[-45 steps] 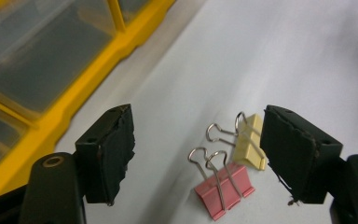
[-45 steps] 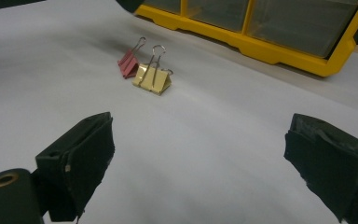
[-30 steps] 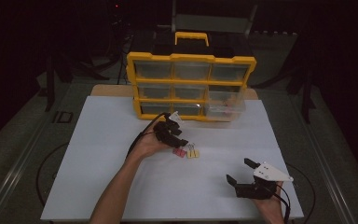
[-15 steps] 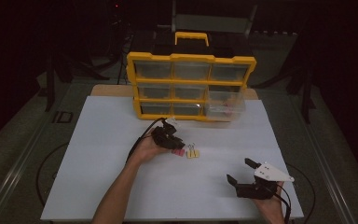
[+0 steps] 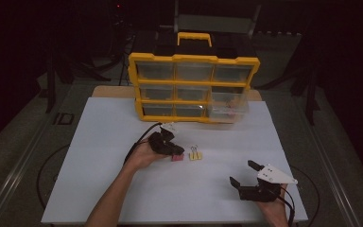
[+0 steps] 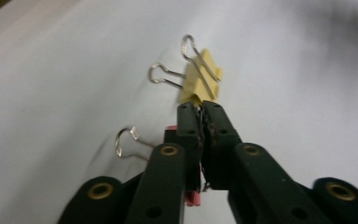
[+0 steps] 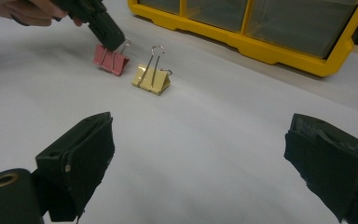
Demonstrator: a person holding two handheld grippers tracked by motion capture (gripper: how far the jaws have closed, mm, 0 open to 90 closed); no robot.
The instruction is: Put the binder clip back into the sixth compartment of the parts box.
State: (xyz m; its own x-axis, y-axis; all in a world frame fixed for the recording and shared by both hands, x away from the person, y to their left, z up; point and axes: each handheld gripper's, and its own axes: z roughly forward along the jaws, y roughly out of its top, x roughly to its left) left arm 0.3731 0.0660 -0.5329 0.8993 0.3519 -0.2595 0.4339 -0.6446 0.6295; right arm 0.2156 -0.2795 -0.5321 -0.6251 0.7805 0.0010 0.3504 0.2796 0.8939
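A pink binder clip (image 7: 109, 63) and a yellow binder clip (image 7: 151, 79) stand side by side on the white table top (image 5: 123, 189). My left gripper (image 7: 114, 42) reaches down onto the pink clip (image 5: 177, 157); its jaws have just been closing and now sit shut on one of the clip's wire handles. In the left gripper view the left gripper (image 6: 200, 108) shows pads pressed together, the pink clip's other wire loop (image 6: 126, 142) free at the left, and the yellow clip (image 6: 198, 79) just beyond the tips. My right gripper (image 5: 242, 172) rests open and empty at the front right.
A yellow drawer organiser (image 5: 194, 59) with clear drawers stands at the back of the table. Its lower right drawer (image 5: 229, 106) is pulled out. The left gripper's black cable (image 5: 139, 142) trails over the table beside the hand.
The left hand has come toward the front and slightly down onto the pink clip, and its jaws have closed. The right gripper has stayed put.
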